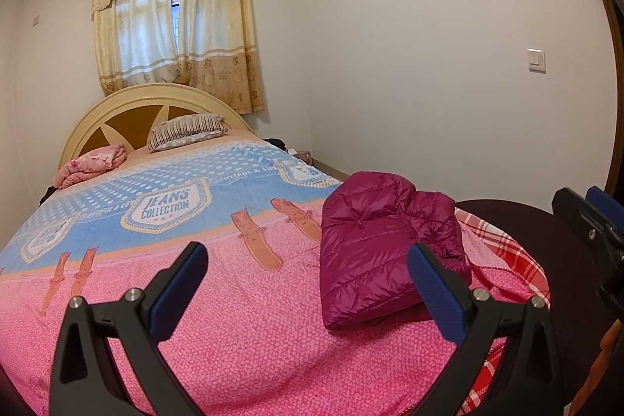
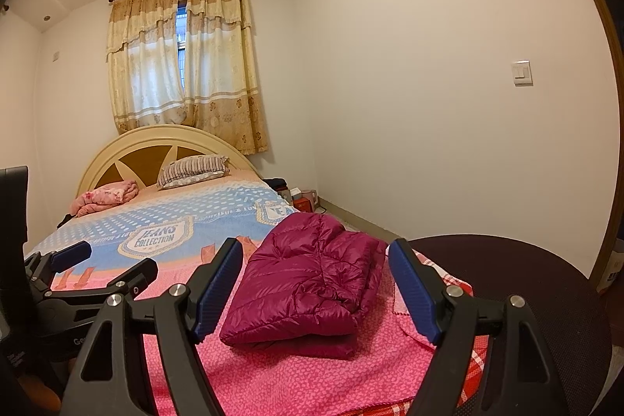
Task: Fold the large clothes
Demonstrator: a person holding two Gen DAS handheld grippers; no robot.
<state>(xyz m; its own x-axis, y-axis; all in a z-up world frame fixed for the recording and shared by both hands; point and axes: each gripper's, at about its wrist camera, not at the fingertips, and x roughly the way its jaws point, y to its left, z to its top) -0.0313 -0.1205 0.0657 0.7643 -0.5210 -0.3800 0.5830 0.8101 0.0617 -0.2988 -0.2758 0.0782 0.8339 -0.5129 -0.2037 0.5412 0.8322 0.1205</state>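
Observation:
A magenta quilted down jacket (image 1: 374, 244) lies folded into a compact bundle on the pink part of the bedspread (image 1: 241, 330), near the bed's right edge; it also shows in the right wrist view (image 2: 308, 279). My left gripper (image 1: 308, 268) is open and empty, held above the bed to the left of and in front of the jacket. My right gripper (image 2: 316, 264) is open and empty, raised just in front of the jacket, its blue pads (image 2: 409, 283) on either side of it in the image. The left gripper also shows at the left of the right wrist view (image 2: 105, 260).
The bed carries a blue and pink cover (image 2: 163, 221), a striped pillow (image 1: 187, 131) and a pink folded blanket (image 1: 93, 162) by the headboard. A dark round chair back (image 2: 518, 283) stands at the bed's right corner. Small items (image 2: 300, 199) sit on the floor by the wall.

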